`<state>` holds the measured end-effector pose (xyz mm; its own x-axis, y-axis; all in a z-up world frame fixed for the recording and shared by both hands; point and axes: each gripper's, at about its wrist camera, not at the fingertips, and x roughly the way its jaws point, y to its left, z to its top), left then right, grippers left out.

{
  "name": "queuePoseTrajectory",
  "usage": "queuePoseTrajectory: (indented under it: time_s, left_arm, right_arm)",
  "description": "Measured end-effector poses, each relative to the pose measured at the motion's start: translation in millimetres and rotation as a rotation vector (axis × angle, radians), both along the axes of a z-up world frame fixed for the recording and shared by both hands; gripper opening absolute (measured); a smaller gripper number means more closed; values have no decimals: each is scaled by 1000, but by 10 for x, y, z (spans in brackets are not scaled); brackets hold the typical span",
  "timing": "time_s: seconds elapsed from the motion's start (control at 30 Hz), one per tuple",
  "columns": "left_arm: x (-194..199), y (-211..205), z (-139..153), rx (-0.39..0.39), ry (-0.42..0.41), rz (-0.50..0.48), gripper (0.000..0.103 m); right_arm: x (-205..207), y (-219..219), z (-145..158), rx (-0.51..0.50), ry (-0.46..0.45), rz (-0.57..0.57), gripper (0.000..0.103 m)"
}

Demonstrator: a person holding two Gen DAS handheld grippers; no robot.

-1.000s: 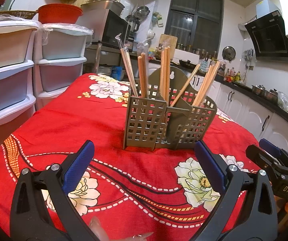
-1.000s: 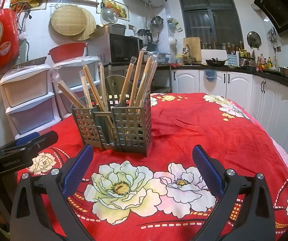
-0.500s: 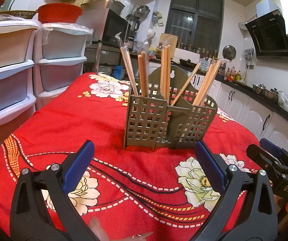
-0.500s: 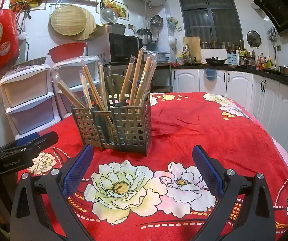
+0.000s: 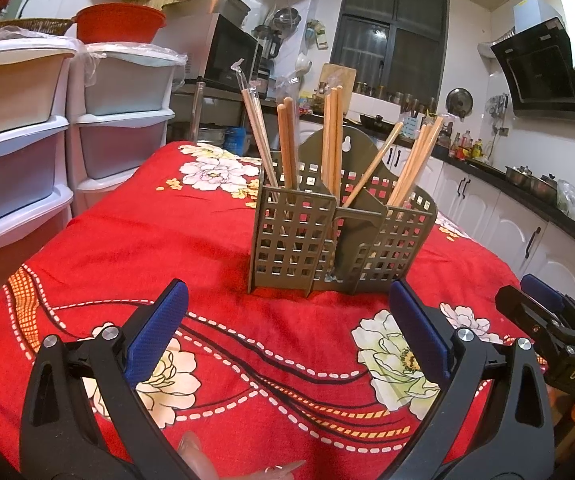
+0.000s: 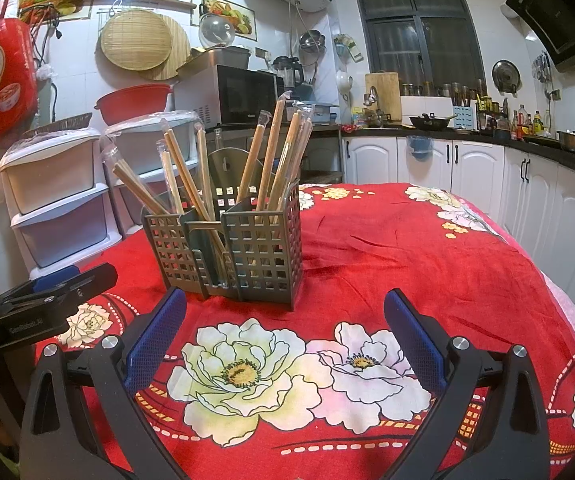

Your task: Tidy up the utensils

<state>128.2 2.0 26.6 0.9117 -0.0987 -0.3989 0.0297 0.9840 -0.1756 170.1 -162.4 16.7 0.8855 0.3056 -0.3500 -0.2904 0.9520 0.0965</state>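
Observation:
A grey lattice utensil holder (image 5: pixel 327 240) (image 6: pixel 243 256) stands upright on the red flowered tablecloth (image 5: pixel 159 240) (image 6: pixel 407 264). Several wooden chopsticks (image 5: pixel 287 144) (image 6: pixel 265 164), some in clear sleeves, lean in its compartments. My left gripper (image 5: pixel 287 332) is open near the table's front edge, short of the holder, with nothing between its blue pads. My right gripper (image 6: pixel 285 332) is open too, empty, just in front of the holder. Each gripper shows at the edge of the other's view: the right one (image 5: pixel 547 320), the left one (image 6: pixel 55 292).
White plastic drawer units (image 5: pixel 27 132) (image 6: pixel 59 200) stand past the table's left side, with a red basin (image 5: pixel 119 22) on top. White kitchen cabinets (image 6: pixel 479 168) and a dark counter run behind and to the right. A fingertip (image 5: pixel 195 456) shows at the bottom edge.
Hardly anything differs; both views shift very slightly while the grippers stay open and the holder stays put.

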Motion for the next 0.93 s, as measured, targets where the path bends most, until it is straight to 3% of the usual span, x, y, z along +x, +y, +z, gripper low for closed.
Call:
queuePoseTrajectory:
  time_s: [0.43,0.6,0.8,0.93]
  left_arm:
    - [58,-18,-14,13,36,22,91]
    - [77,83,79,-31,70,21,92]
    - [351,585,301,55,142,176,91]
    - [759,1067,208,73,256,270,92]
  right_arm:
    - [-8,-11,-28,-3,10,-4,96]
    - [23,-54,-11,-4,44,-6,96]
    - [358,-437,177,0,110,-139,96]
    - [924,-789,135,-102,252,-280,96]
